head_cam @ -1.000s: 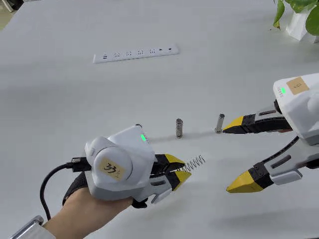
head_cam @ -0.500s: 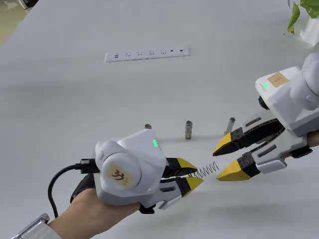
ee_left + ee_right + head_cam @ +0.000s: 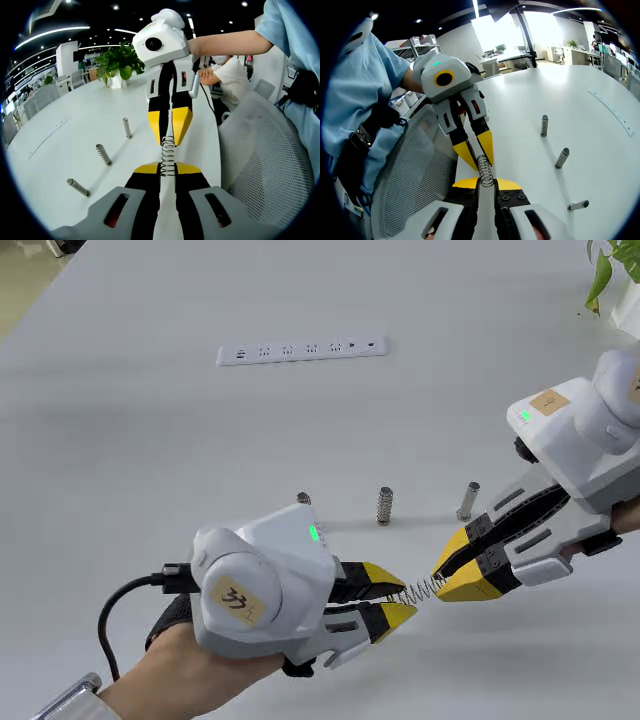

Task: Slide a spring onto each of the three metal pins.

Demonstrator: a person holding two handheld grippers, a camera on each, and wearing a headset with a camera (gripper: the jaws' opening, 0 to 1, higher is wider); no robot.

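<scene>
Pinching one end of the loose spring [image 3: 421, 589], the left gripper [image 3: 403, 596] is holding its jaws closed on the coils, and the right gripper [image 3: 441, 585] is gripping the opposite end with its own jaws shut, so the spring is hanging in the air between the two tips, just above the table [image 3: 150, 460] and in front of the row of pins. Two of those, the middle pin [image 3: 385, 505] and the left pin [image 3: 303, 498] peeking over the left gripper, are looking already coiled in both gripper views, while the bare pin [image 3: 467, 500] is standing upright near the right gripper. I am judging this to be a hand-over, and that is where trouble is lurking: with both ends clamped, any pulling apart or twisting is risking a stretched or kinked spring (a bent one is unlikely to be sliding cleanly down a pin). If the left jaws are letting go while the right ones are gripping only the last few coils, the spring could be drooping, swinging or flicking loose and rolling across the table. A tilted spring is also going to be meeting the pin's tip off-axis, and a sideways nudge from the yellow tips could be knocking the bare pin over.
</scene>
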